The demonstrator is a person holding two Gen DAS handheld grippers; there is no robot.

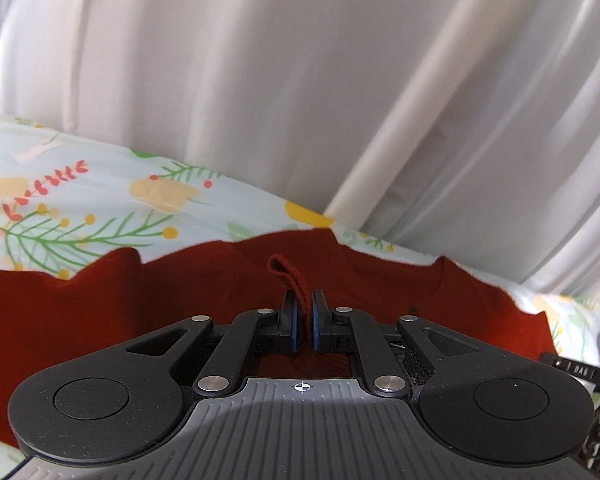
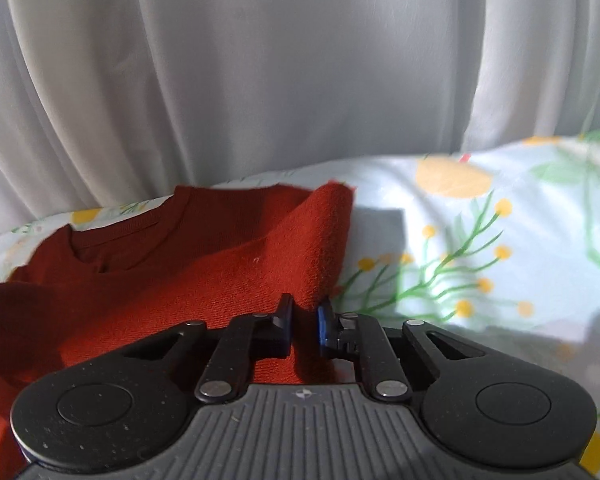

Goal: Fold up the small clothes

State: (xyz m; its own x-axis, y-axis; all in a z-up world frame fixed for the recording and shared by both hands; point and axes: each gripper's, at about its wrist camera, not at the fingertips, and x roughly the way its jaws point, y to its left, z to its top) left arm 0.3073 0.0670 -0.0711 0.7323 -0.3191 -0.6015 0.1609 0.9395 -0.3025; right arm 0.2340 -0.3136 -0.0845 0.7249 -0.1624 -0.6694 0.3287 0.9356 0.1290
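Observation:
A small rust-red knit garment lies spread on a floral sheet. My left gripper is shut on a thin pinched fold of the red cloth, which sticks up between the blue pads. In the right wrist view the same red garment shows its neckline at the left, and its right edge is lifted into a raised fold. My right gripper is shut on that raised edge of the red cloth.
White pleated curtains hang right behind the bed, also in the right wrist view. The floral sheet stretches to the right of the garment. A black cable end shows at the far right of the left view.

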